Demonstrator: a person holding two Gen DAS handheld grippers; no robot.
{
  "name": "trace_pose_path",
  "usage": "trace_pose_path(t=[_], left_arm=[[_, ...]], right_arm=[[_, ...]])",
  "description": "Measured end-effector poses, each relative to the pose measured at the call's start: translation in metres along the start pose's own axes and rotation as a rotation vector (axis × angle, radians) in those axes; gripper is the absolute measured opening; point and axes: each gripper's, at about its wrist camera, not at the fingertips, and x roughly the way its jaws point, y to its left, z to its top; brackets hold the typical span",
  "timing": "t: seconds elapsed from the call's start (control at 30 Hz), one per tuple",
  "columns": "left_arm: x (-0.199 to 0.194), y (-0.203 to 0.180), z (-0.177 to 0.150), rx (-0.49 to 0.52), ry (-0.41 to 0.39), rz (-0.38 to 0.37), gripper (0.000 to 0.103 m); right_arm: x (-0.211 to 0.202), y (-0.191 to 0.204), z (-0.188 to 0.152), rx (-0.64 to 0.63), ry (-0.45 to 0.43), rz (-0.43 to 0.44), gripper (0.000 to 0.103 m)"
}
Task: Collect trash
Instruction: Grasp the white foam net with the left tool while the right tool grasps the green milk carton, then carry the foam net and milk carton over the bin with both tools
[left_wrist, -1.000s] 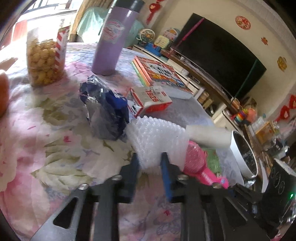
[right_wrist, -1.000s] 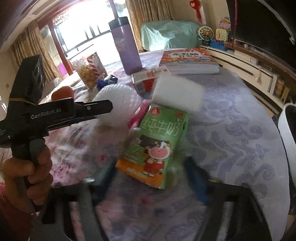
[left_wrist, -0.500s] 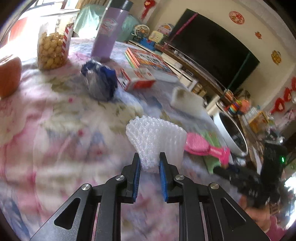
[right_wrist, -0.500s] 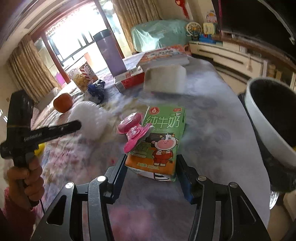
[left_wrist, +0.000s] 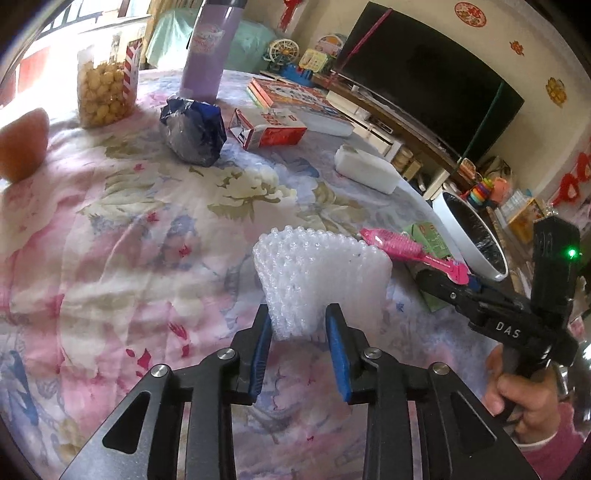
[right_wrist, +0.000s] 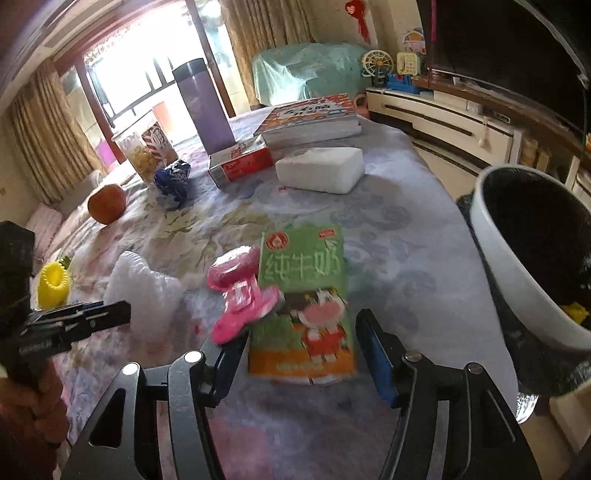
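White foam net (left_wrist: 317, 280) between opening left jaws | green milk carton (right_wrist: 303, 295) between opening right jaws

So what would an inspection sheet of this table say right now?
Surface: wrinkled flowered tablecloth.
Job's things: white foam fruit net; green milk carton lying flat, pink plastic brush overlapping its edge; white bin with black liner beside the table.
Clutter: purple flask, snack jar, crumpled blue foil wrapper, red-and-white box, white tissue pack, books, orange.
Tongs: left tongs opening, foam net between the jaws; right tongs opening, carton between them, gaps on both sides.
Cables: nothing seen.
Surroundings: black television, curtained window.
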Motion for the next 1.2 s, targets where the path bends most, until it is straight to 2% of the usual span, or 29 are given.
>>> trace_pose_path(t=[0.07,0.1,0.23,0.43,0.63,1.2], left_arm=[[-0.001,0.001,-0.005,-0.008,-0.003,-0.006,0.029],[0.0,0.001,-0.006,-0.012,-0.007,-0.009,0.025],[-0.005,-0.001,-0.009,0.008,-0.02,-0.009,0.02],[-0.015,-0.011,-0.012,0.03,-0.037,-0.026,0.018],[-0.018,-0.029,-0.015,0.06,-0.032,-0.06,0.018],[0.007,-0.103,-0.003,0.17,0.006,-0.106,0.018]], right_arm=[[-0.003,0.004,-0.001,-0.015,-0.013,0.029,0.057],[-0.005,0.006,-0.002,-0.025,-0.019,0.031,0.053],[-0.01,-0.001,-0.011,-0.002,-0.012,0.041,0.049],[-0.031,-0.026,-0.02,0.05,-0.036,-0.001,0.049],[-0.047,-0.043,-0.028,0.093,-0.056,-0.004,0.049],[-0.085,-0.076,-0.034,0.162,-0.125,-0.019,0.049]])
